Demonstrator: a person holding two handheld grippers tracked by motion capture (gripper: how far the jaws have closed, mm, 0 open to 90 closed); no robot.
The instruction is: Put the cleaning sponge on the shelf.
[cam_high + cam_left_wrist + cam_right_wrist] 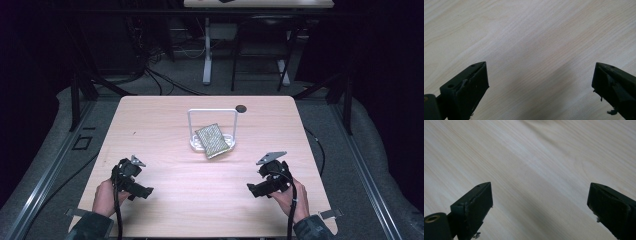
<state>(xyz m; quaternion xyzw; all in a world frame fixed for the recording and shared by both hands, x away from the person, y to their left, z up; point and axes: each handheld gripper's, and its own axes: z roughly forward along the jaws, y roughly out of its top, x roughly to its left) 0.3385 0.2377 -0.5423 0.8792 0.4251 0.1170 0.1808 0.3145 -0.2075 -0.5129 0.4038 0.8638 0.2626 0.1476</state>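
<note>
**Both grippers spread over bare wood, sponge resting in the rack**

In the high view, the pale wooden table with rounded corners point(165, 190) takes the middle of the frame. Near its centre stands a white wire rack with a tall rectangular hoop point(212, 131). A speckled green and beige rectangular sponge point(212, 140) leans tilted in this rack, and its lower corner reaches over the front edge of the rack base. A small dark round spot point(241, 108) lies on the table just beside the upper right corner of the hoop.

The left black two-jaw gripper point(141, 191) is at the lower left of the frame and the right black two-jaw gripper point(256, 189) is at the lower right, each held in a hand. Both are well apart from the rack, and the wood between them and the sponge is free.

In the left gripper view the jaws stand wide apart with plain wood grain between them. In the right gripper view it is the same: jaws spread, holding no object.

Behind the table, at the top of the frame, there are dark cables on a grey floor point(165, 82) and the white legs of another desk point(207, 50).
</note>
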